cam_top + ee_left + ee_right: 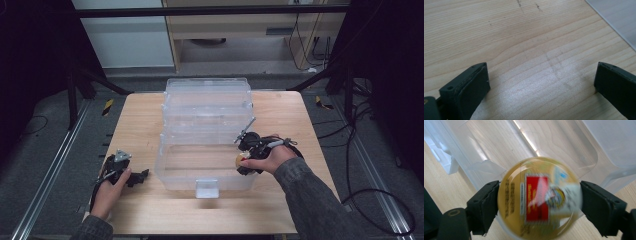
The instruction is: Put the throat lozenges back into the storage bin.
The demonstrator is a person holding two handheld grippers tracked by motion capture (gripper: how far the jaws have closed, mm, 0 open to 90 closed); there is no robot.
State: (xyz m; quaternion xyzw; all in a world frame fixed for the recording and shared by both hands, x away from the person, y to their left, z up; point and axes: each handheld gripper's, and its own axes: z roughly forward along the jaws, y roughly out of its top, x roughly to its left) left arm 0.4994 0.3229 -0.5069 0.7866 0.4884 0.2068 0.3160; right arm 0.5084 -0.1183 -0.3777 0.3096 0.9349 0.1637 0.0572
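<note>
1. The right tongs point(539, 202) are gripping a round, yellow-lidded plastic cup with a red label point(540, 197), its sides pressed between the two black jaws.
2. In the high view the person's right hand point(270, 159) is holding those tongs at the right wall of the clear plastic storage bin point(172, 172), with the cup point(240, 160) at that wall's rim.
3. The left tongs point(541, 85) are standing wide open with nothing between them, resting on the pale wooden worktop point(524, 37) to the left of the bin, well apart from it.
4. My guess is the cup is going into the bin or coming out of it; I cannot tell which. Either way it is not yet set down, so the placing and the letting go are left to do.
5. The worktop is showing bare grain and a few faint pencil marks.
6. Around it, grey carpet point(40, 150), black cables point(360, 150) and a dark frame are ringing the table.
</note>
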